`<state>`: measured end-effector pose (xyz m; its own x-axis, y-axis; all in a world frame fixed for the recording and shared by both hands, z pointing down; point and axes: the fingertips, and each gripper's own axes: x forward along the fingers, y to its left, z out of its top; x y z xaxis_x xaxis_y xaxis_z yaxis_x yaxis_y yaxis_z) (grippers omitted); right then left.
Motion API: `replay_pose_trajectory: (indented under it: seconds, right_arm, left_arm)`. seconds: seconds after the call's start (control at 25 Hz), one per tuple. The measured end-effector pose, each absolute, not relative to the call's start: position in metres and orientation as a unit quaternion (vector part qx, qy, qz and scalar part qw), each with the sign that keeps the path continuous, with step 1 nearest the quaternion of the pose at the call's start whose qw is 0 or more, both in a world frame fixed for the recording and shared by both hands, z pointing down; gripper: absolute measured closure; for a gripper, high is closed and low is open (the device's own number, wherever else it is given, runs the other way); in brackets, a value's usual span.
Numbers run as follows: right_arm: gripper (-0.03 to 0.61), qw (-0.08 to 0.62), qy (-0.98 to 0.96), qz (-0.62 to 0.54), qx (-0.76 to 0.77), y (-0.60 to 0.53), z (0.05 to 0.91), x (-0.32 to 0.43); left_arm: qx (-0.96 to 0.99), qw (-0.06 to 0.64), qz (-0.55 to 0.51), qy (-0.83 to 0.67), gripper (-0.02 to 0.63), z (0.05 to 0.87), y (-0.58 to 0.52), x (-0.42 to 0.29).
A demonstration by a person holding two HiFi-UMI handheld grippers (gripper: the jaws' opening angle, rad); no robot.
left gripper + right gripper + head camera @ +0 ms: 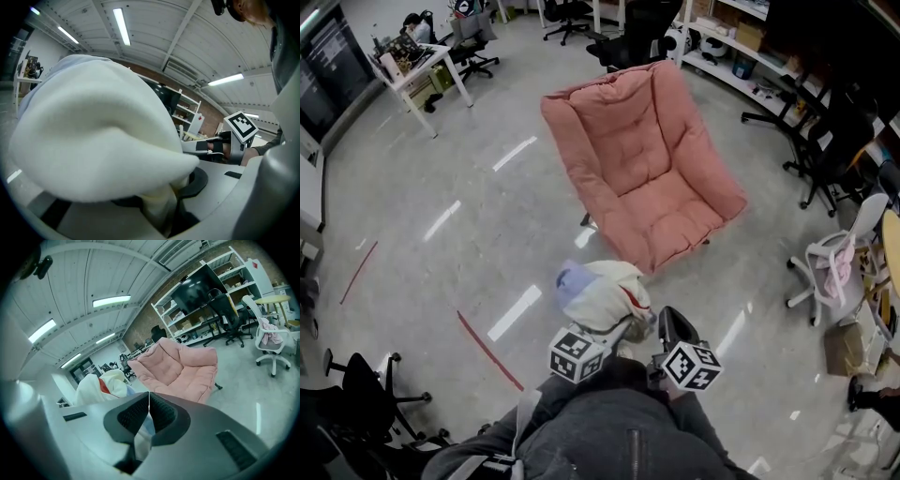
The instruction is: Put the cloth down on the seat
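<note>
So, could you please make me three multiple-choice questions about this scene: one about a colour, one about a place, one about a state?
1. What colour is the chair? A grey; B pink; C green.
2. Where is the cloth? A on the chair's seat; B flat on a desk; C held up close in front of the person, short of the chair.
3. How do the jaws of the right gripper stand? A wide apart and empty; B closed on a fold of the cloth; C closed on a bottle.

Answers: 1 B, its cushions are pink all over. 2 C, the head view shows the bundle near the person and the seat bare. 3 B, its own view shows the pads together with fabric between them.
</note>
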<state>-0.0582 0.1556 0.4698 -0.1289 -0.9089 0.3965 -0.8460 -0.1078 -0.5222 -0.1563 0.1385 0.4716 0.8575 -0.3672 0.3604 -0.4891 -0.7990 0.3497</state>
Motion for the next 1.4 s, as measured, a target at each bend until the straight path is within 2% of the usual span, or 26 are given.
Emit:
replay_pose_trajectory:
  seconds: [0.8,1.4]
  right_arm:
    - [0.566,0.055,0.653,-0.363,-0.663,0.125,0.478,-0.043]
    - [0.566,0.054,0.648,-0.373,-0.661,0.042,0.48,-0.025]
  left_arm:
    - [0.938,0.226,0.146,-0.219,0.446,0.479,0.108,-0.141]
    - [0.942,0.215,0.149,-0.212,0.448,0.473,0.015,-0.113]
